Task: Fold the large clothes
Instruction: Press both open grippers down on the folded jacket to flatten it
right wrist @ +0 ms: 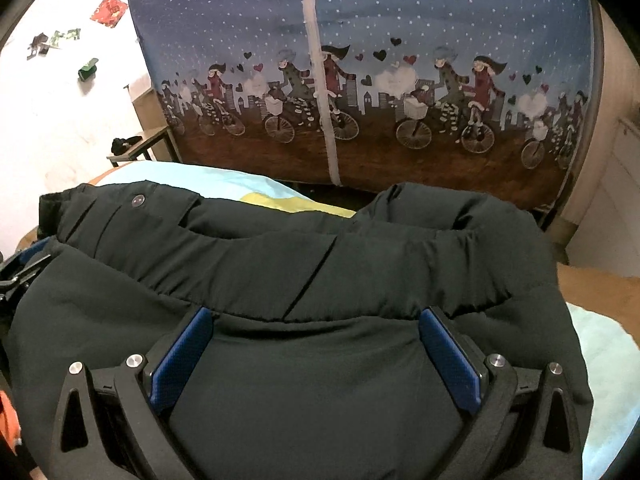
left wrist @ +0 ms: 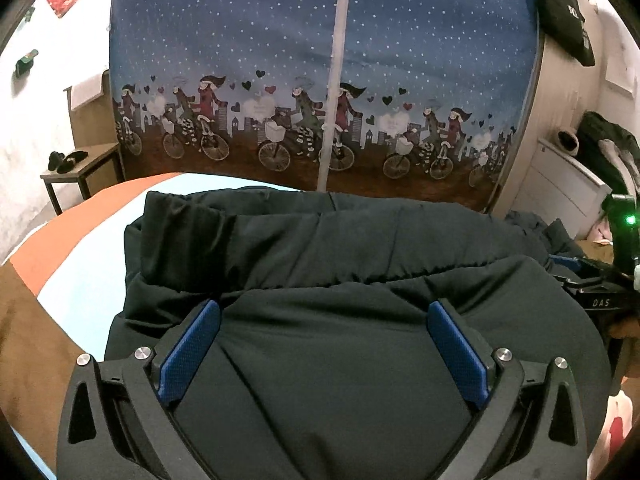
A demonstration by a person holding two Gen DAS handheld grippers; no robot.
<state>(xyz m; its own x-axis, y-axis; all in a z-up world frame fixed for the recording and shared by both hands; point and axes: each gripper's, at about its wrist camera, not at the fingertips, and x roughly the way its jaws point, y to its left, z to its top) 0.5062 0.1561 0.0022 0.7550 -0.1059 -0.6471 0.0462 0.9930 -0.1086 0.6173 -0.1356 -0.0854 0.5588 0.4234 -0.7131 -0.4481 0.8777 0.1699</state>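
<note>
Garment (left wrist: 320,248): dark, padded, bulky; lies on bed (left wrist: 80,264), near half doubled over far half. Left gripper (left wrist: 324,312), right gripper (right wrist: 316,318): spread wide, resting on fold, pinching nothing. Remaining, apparently: further folding, flattening.

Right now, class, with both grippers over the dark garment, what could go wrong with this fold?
1. Both the left gripper and right gripper are open, so the folded black jacket may spring back.
2. The jacket's right edge overhangs the bedsheet and could slide off.
</note>
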